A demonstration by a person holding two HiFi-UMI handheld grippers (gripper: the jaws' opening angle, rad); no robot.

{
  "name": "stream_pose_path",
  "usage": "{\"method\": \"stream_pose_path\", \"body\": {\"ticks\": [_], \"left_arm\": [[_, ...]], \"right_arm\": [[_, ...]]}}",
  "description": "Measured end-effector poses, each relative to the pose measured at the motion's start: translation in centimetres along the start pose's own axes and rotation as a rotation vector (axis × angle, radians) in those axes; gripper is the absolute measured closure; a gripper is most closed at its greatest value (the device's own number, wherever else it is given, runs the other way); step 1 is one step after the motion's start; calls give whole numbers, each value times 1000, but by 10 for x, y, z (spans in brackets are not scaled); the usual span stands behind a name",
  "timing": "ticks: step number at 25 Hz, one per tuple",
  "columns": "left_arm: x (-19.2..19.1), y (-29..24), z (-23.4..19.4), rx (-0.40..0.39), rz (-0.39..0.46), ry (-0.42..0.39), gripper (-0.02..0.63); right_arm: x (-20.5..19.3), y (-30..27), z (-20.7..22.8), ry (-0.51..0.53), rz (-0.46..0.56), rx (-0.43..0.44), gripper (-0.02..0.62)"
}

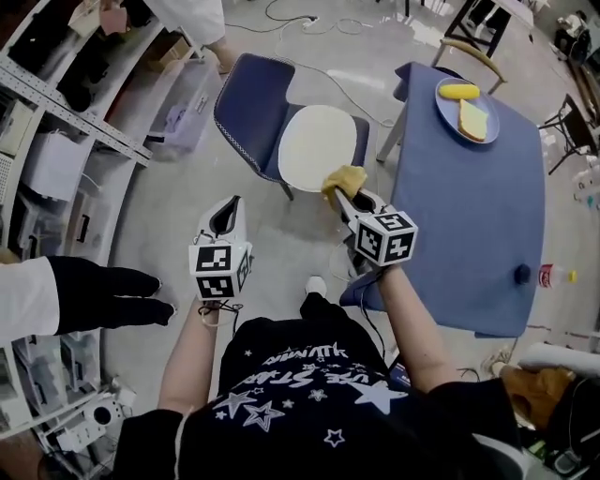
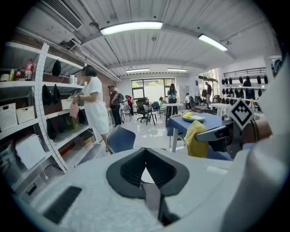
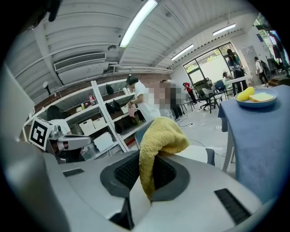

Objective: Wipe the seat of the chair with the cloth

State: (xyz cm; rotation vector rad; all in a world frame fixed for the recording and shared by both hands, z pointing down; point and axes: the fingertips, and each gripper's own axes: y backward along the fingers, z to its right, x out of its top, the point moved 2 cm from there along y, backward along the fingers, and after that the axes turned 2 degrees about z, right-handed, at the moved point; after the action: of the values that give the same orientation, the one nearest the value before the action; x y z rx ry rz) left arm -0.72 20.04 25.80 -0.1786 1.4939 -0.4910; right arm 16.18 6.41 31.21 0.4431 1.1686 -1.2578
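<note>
Step in hand: the approach, with the wipe judged not yet begun.

- Right gripper (image 1: 345, 197) is clamped on a yellow cloth (image 1: 344, 178). In the right gripper view the cloth (image 3: 161, 140) bunches over the jaw tips and hangs down between them.
- The cloth sits at the near rim of the white seat (image 1: 314, 141), about 5 o'clock on the seat disc. I cannot tell whether it touches the seat or hangs just above.
- Left gripper (image 1: 232, 204) is held low at 7 o'clock of the chair (image 1: 246, 112), well apart from it. Its jaws meet at the tips with nothing between them.

Next move, as judged: lower the cloth flat onto the seat, then sweep from 5 o'clock toward 11 o'clock and back. Press enough to drag the bunched cloth, not just its hanging tail. The chair looks light and may slide, so the idle left gripper could steady the backrest.

Surroundings:
- Table (image 1: 469, 216) with a blue cover stands at 3 o'clock of the chair, its corner near the seat. It crowds the right forearm on any wide stroke.
- A plate (image 1: 445, 112) of food sits at the table's far end, out of the path.
- Shelves (image 1: 56, 103) run along 9 to 10 o'clock.
- A cable (image 1: 328, 70) lies on the floor beyond the chair at 12 o'clock.
- A bystander in white (image 1: 192, 17) stands at 11 o'clock, and another person's dark sleeve (image 1: 98, 295) reaches in at 8 o'clock. Neither is in the way.
</note>
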Motion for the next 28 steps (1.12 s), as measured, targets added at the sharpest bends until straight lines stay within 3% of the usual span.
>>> {"method": "stream_pose_path", "body": {"ticks": [3,10,21,28], "left_arm": [[7,-20,-1,-27,-6,-23,586],[19,-75,-36,-76,-2,10,586],[35,-229,-114,-293,-24,45,586],[46,-330,-119,-458,-79,78,586]], "right_arm": [[7,-7,14,-22,15,-23,543],[16,-33,36,-38,12,-117,543],[43,-150,76,-54,-42,-336,543],[51,-226,109,-85,-107,-461,543]]}}
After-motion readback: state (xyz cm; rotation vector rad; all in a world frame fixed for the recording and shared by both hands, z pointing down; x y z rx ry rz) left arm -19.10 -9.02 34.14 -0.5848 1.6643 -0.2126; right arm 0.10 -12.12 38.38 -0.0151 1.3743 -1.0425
